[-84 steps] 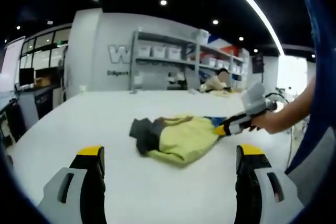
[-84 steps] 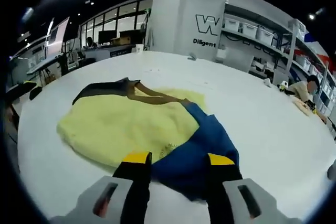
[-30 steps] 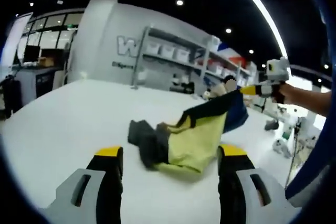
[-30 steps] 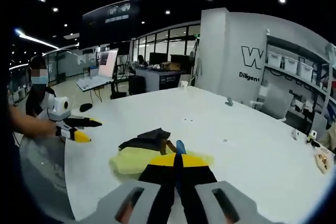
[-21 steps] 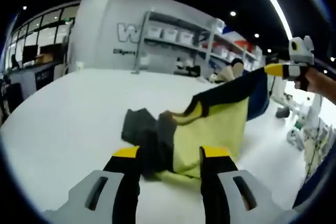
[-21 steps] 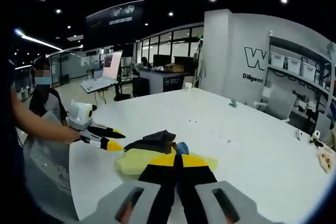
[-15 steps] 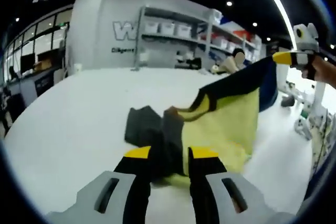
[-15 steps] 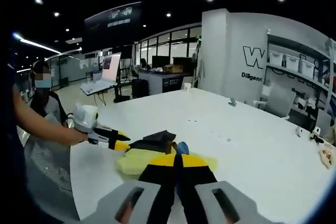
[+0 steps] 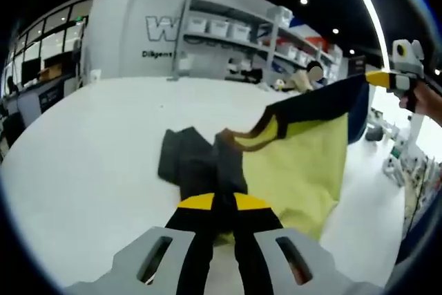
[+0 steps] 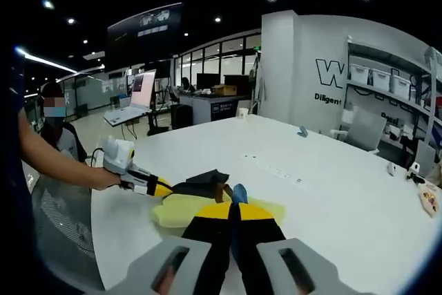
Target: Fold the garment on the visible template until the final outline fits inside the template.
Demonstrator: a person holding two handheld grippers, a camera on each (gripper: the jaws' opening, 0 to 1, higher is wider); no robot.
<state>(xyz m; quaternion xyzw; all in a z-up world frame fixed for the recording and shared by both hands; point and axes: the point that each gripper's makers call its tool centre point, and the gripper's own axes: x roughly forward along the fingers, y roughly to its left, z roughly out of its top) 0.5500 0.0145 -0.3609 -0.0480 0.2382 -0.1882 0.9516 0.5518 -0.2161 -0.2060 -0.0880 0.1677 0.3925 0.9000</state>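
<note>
- The left gripper (image 9: 215, 206) was closed tight on the dark end of the garment (image 9: 290, 164), low on the white table (image 9: 83, 164).
- The right gripper (image 10: 231, 213) was pinched on the blue edge of the same garment and held it up in the air.
- Between the two grippers the yellow cloth hung slanted, and its dark part lay on the table.
- In the left gripper view the right gripper stood high at the right.
- Far behind stood shelves (image 9: 228, 39) with white boxes and a grey wall.
</note>
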